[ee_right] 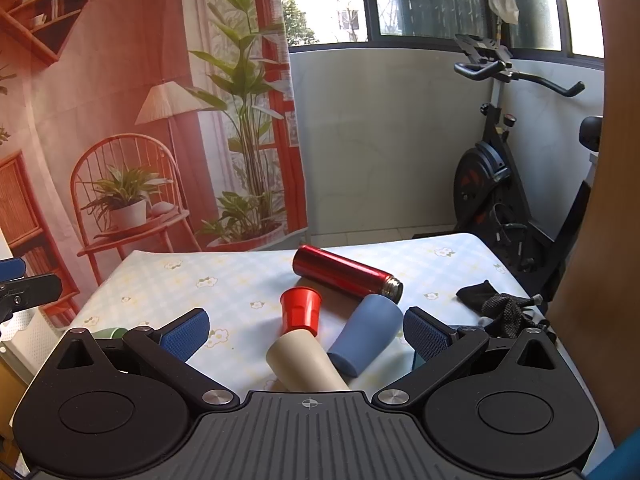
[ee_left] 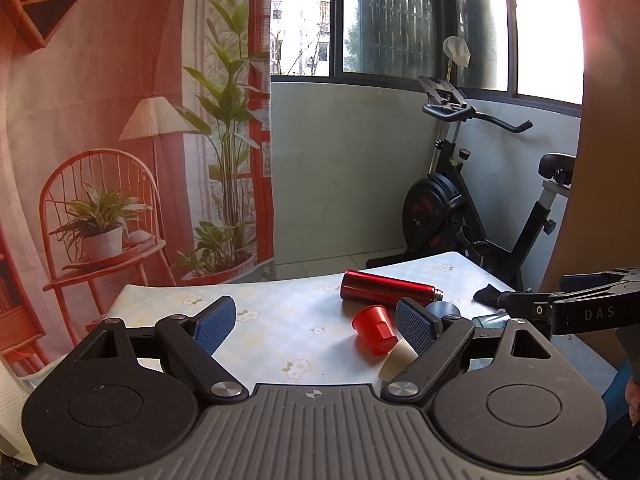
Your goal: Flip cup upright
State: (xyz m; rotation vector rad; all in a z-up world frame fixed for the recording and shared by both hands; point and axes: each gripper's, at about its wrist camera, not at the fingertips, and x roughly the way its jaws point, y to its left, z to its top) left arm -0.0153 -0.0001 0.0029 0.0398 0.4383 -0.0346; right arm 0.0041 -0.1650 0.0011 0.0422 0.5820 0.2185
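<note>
A red plastic cup (ee_right: 301, 310) stands on the floral table (ee_right: 224, 276), mouth up; in the left wrist view it (ee_left: 375, 328) looks tilted. A cream cup (ee_right: 306, 366) and a blue cup (ee_right: 366, 334) lie on their sides beside it. A red metal flask (ee_right: 346, 274) lies on its side behind them. My right gripper (ee_right: 306, 332) is open and empty, above the cups. My left gripper (ee_left: 316, 324) is open and empty, left of the red cup; the cream cup (ee_left: 396, 362) shows by its right finger.
A black cloth (ee_right: 500, 304) lies at the table's right edge. A green cup (ee_right: 108, 333) is partly hidden behind my right gripper's left finger. An exercise bike (ee_right: 512, 184) stands behind the table on the right. A printed backdrop (ee_right: 120, 120) hangs on the left.
</note>
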